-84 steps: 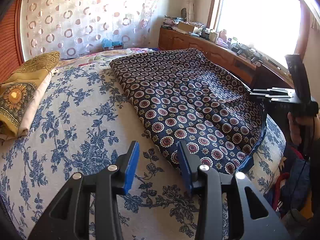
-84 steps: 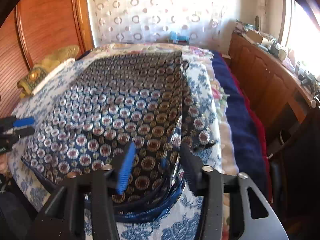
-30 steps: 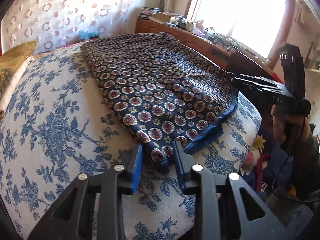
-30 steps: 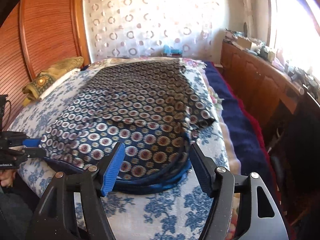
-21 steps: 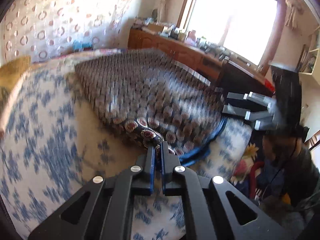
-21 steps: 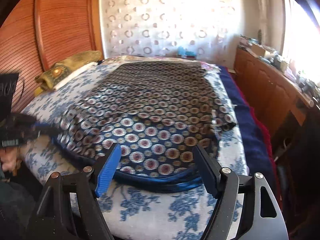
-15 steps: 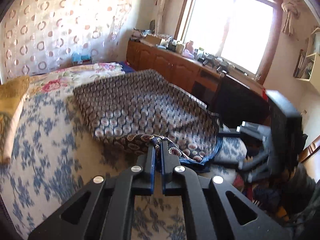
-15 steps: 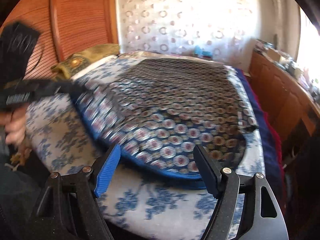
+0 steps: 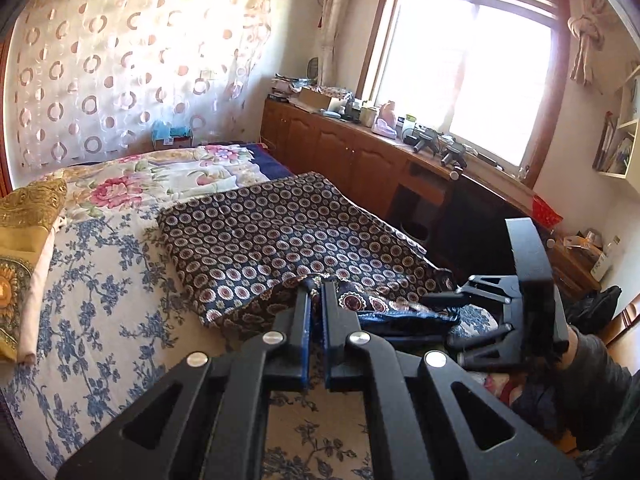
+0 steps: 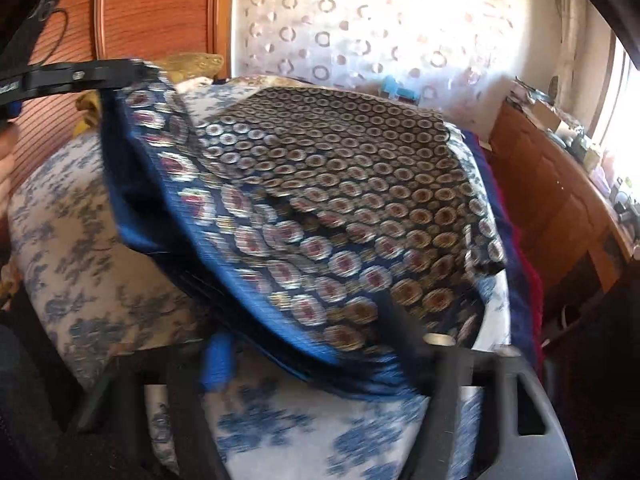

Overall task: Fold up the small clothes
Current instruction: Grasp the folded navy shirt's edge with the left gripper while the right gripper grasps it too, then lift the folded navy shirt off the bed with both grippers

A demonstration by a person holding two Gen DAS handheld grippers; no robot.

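My left gripper point(image 9: 315, 286) is clamped tight on a corner of the navy garment printed with rows of red-and-gold circle medallions point(image 9: 280, 240), and that corner hangs lifted off the bed while the rest of the cloth lies flat across the white bedspread with blue flowers point(image 9: 92, 300). From the right wrist camera the raised corner point(image 10: 152, 120) shows up high on the left, pinched in the left gripper's black fingers point(image 10: 100, 72), with the garment's plain blue edge drooping below it.

My right gripper point(image 10: 312, 344) sits at the near hem of the garment. Its jaws have just been closing and the cloth's blue-bordered edge lies between them, but the picture is smeared with motion and I cannot tell whether the pads press on the fabric. From the left wrist camera the right gripper point(image 9: 460, 312) lies low at the bed's edge with the hem bunched against its fingers.

A folded gold patterned cloth point(image 9: 24, 248) lies at the far left of the bed, well apart from the garment.
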